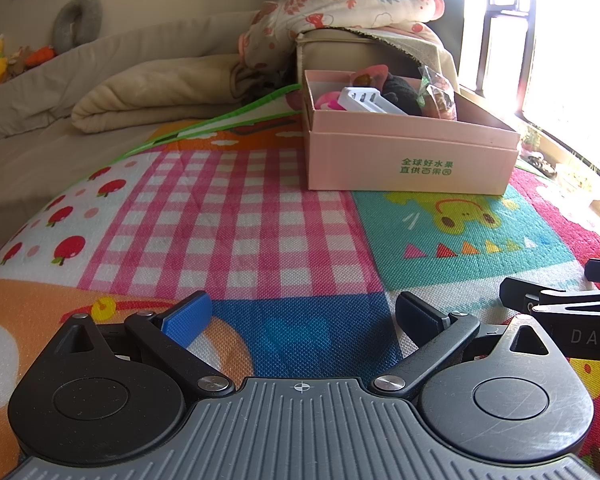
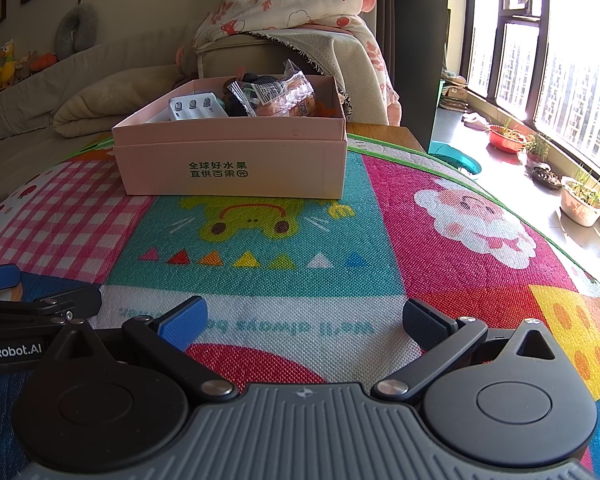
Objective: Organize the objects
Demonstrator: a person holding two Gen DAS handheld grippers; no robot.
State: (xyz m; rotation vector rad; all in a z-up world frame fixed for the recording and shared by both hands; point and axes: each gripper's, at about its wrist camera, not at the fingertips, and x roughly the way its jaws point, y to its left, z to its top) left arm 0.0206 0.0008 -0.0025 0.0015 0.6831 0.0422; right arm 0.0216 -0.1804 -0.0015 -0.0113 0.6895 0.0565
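A pink cardboard box with green print stands at the far side of a colourful cartoon mat. It holds a white battery charger, a clear plastic packet, a dark fabric item and a pink object. My left gripper is open and empty, low over the mat, well short of the box. My right gripper is open and empty beside it; each shows at the edge of the other's view.
Behind the box is a beige sofa with a folded beige blanket and a flower-print quilt over the armrest. Plant pots stand on the floor by the bright window at the right. The mat's green edge drops off at the right.
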